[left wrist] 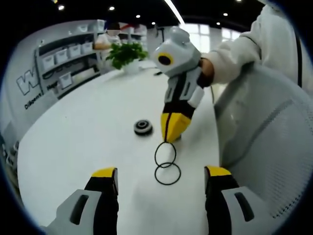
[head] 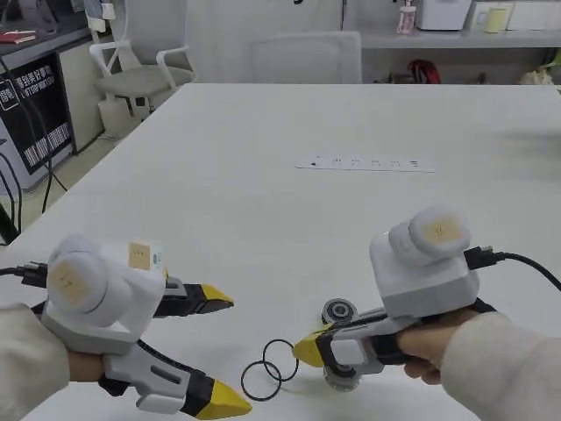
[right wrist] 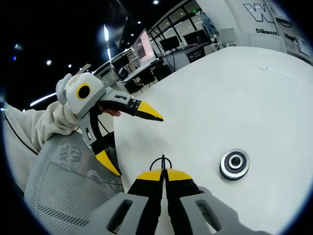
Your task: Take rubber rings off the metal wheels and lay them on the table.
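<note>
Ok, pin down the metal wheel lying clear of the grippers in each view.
Head view: metal wheel low centre-right, just behind the right gripper.
Left gripper view: metal wheel near centre, left of the right gripper.
Right gripper view: metal wheel lower right, right of the right gripper.
Shared landmark: the right gripper, shut on a rubber ring.

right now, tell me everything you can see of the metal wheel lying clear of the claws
The metal wheel is a small disc: dark outer band, perhaps rubber, silvery ring inside, dark hub at the centre. It lies flat on the white table, beside the shut right claw but apart from it, touching nothing but the tabletop.
</note>
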`<state>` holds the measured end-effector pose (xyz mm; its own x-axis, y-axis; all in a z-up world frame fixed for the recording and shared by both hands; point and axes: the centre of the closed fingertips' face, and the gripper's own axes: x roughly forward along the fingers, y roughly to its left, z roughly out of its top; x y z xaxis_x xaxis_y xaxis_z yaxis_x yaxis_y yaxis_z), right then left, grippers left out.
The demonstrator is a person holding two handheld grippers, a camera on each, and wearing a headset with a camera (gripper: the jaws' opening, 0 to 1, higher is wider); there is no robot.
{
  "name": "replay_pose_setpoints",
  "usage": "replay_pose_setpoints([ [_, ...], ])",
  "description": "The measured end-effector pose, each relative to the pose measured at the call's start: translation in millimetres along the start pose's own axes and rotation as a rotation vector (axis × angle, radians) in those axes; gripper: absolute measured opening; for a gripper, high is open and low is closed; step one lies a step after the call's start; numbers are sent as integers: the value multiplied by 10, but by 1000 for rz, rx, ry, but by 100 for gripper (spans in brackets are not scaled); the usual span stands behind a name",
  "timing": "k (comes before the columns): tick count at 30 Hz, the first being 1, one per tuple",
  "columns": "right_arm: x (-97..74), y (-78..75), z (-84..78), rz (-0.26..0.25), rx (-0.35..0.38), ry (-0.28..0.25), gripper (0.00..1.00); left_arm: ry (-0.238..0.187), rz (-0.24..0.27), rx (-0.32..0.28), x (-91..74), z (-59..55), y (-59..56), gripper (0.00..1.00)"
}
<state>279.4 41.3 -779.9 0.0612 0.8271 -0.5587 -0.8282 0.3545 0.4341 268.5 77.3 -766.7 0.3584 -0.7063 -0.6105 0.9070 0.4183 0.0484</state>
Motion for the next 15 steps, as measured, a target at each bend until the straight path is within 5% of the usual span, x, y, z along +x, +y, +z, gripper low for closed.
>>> replay_pose_setpoints([
  [15,60,-10,-127,-4,-42,42,0,8,-9,1,11,-36,-7,72],
])
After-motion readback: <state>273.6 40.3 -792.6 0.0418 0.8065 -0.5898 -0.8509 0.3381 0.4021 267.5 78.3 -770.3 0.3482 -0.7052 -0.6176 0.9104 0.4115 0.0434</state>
